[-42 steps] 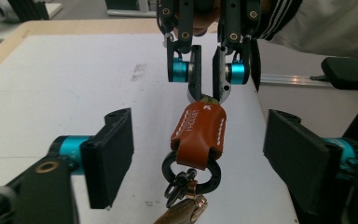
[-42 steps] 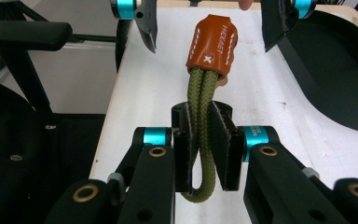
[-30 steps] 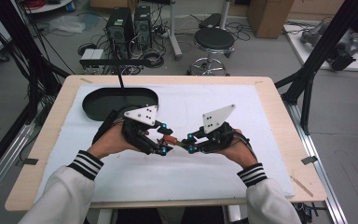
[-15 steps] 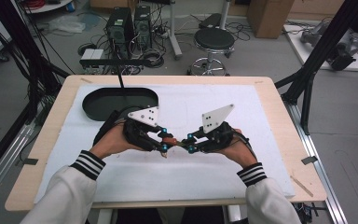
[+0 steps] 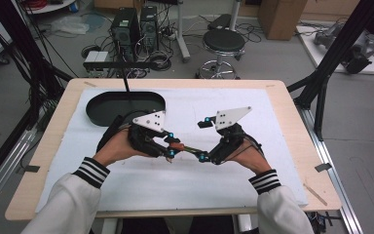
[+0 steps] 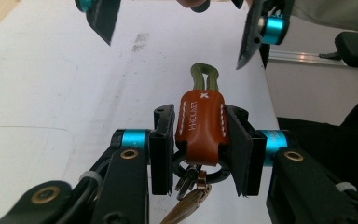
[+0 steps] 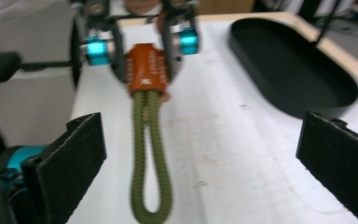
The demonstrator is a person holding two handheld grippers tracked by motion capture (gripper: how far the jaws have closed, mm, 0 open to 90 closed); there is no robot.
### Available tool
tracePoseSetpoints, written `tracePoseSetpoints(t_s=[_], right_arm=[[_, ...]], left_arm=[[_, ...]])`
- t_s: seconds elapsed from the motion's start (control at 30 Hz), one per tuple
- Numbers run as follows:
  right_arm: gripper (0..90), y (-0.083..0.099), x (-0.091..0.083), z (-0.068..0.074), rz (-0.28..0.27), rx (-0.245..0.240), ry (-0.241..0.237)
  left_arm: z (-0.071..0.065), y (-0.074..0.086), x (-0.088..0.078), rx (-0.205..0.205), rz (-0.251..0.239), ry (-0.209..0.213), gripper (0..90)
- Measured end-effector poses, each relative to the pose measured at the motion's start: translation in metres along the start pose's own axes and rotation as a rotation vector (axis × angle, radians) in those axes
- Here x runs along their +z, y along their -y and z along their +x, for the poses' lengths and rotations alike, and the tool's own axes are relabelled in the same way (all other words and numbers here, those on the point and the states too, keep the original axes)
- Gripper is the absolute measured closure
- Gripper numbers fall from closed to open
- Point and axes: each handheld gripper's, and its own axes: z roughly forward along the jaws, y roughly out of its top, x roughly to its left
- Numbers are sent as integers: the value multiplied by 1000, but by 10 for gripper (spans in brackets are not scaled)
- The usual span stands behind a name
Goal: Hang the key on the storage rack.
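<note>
The left gripper [image 6: 200, 144] clamps the keychain's leather tab [image 6: 201, 126], so its cord loop [image 7: 150, 158] hangs free between the right gripper's [image 7: 205, 158] just-opened jaws.

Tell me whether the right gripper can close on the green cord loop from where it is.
Probably yes. The right gripper stands wide open with the green cord loop hanging free between its jaws, nothing in the gap. The left gripper grips only the orange leather tab at the far end.
</note>
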Motion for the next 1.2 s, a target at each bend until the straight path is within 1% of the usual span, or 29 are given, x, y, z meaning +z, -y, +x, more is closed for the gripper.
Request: tracePoseSetpoints(t_s=[0.07, 0.1, 0.13, 0.17, 0.2, 0.23, 0.27, 0.3, 0.33, 0.37, 0.4, 0.43, 0.47, 0.53, 0.57, 0.6, 0.63, 0.67, 0.73, 0.77, 0.83, 0.87, 0.9, 0.93, 0.97, 1.03, 1.1, 1.13, 1.2], right_arm=[[3, 2, -5, -1, -28, 28, 51], [3, 2, -7, -2, -28, 28, 63], [3, 5, -11, -2, -43, 40, 73], [3, 6, -14, -2, -42, 47, 87], [3, 6, -14, -2, -42, 47, 87], [4, 11, -20, -2, -62, 50, 121], [4, 11, -20, -2, -62, 50, 121], [3, 13, -23, -1, -68, 63, 128], [4, 17, -27, -1, -80, 71, 149], [4, 20, -29, -1, -86, 75, 160], [4, 23, -32, -1, -84, 93, 179], [4, 26, -34, -1, -81, 102, 209], [4, 33, -41, 0, -118, 109, 233], [4, 39, -48, 2, -140, 117, 275], [4, 39, -48, 2, -140, 117, 275], [4, 43, -51, 2, -148, 122, 300], [4, 52, -59, 2, -175, 143, 343], [4, 52, -59, 2, -175, 143, 343], [4, 59, -65, 4, -201, 149, 367], [3, 64, -68, 5, -211, 156, 383], [3, 77, -76, 7, -223, 171, 428], [3, 77, -76, 7, -223, 171, 428], [3, 85, -80, 8, -238, 188, 452], [3, 89, -82, 8, -245, 197, 460], [3, 89, -82, 8, -245, 197, 460], [3, 100, -85, 9, -249, 217, 472], [3, 103, -85, 9, -245, 219, 476], [4, 107, -86, 10, -240, 222, 476], [3, 108, -86, 10, -240, 220, 475]], left_arm=[[1, 1, -2, -4, -7, -14, 645], [1, 1, -3, -5, -7, -17, 645], [2, 1, -4, -7, -11, -20, 645], [2, 1, -5, -8, -11, -27, 645], [3, 2, -6, -14, -18, -36, 645], [4, 2, -9, -12, -20, -51, 645], [4, 2, -9, -12, -20, -51, 645], [5, 2, -11, -16, -29, -67, 645], [5, 2, -13, -19, -39, -79, 646], [6, 3, -15, -21, -47, -96, 646], [8, 3, -19, -21, -59, -119, 646], [9, 4, -22, -29, -78, -153, 646], [11, 5, -26, -37, -96, -187, 647], [15, 6, -34, -50, -134, -255, 647], [16, 8, -39, -56, -151, -292, 647], [18, 9, -44, -64, -167, -328, 647], [21, 12, -53, -68, -199, -400, 648], [21, 12, -53, -68, -199, -400, 648], [23, 15, -63, -70, -229, -475, 649], [25, 18, -70, -88, -253, -509, 650], [28, 21, -78, -127, -290, -561, 672], [29, 23, -82, -143, -305, -596, 672], [30, 26, -87, -154, -314, -630, 709], [32, 28, -90, -168, -328, -643, 717], [34, 31, -94, -184, -337, -641, 717], [38, 35, -98, -207, -337, -648, 724], [39, 38, -100, -204, -319, -659, 726], [40, 39, -100, -205, -322, -660, 727], [40, 40, -103, -202, -323, -674, 728]])
